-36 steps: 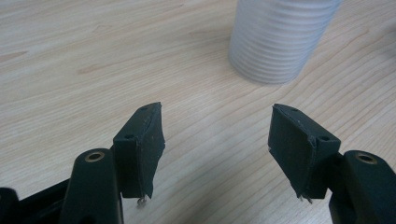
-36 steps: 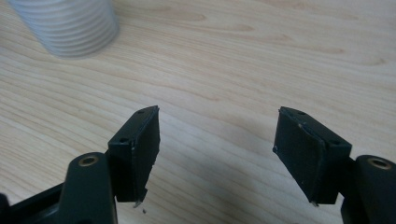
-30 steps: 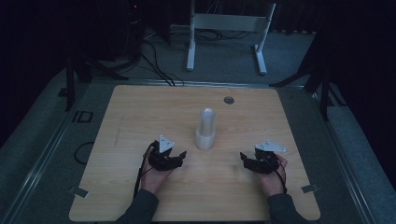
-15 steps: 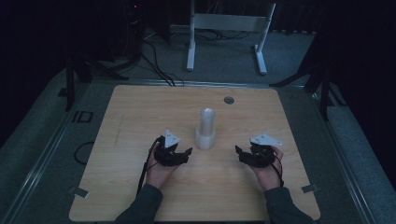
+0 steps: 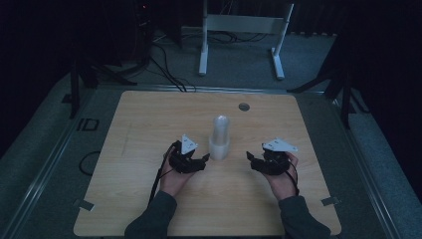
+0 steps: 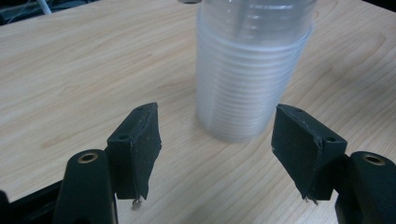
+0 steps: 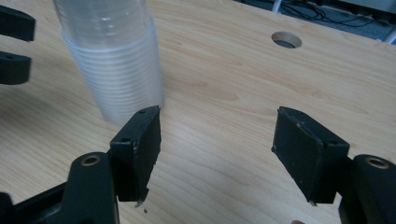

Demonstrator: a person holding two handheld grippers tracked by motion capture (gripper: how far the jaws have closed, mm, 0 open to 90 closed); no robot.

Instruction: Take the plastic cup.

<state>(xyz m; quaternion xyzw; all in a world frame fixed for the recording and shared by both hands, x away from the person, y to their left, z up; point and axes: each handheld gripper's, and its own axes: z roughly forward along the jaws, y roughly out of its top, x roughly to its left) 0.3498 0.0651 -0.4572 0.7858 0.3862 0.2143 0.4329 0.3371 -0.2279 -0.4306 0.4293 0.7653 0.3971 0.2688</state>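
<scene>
A tall stack of clear plastic cups (image 5: 219, 139) stands upright in the middle of the wooden table (image 5: 149, 119). My left gripper (image 5: 204, 160) lies just left of the stack's base, pointing at it, open; its jaws have just been opening a little, with nothing between them. In the left gripper view the stack (image 6: 247, 70) rises a short way beyond the open left gripper (image 6: 217, 154). My right gripper (image 5: 251, 160) is open to the right of the stack, a gap apart. In the right gripper view the stack (image 7: 116, 60) stands ahead and left of the empty right gripper (image 7: 217, 154).
A round hole (image 5: 244, 106) sits in the tabletop behind the stack, also seen as the hole (image 7: 286, 40) in the right gripper view. A white metal stand (image 5: 244, 25) and cables (image 5: 164, 64) lie on the floor beyond the table. The left gripper's jaws (image 7: 14, 42) show past the stack.
Both hands have moved inward and a little forward toward the cup stack. The stack has stayed in place.
</scene>
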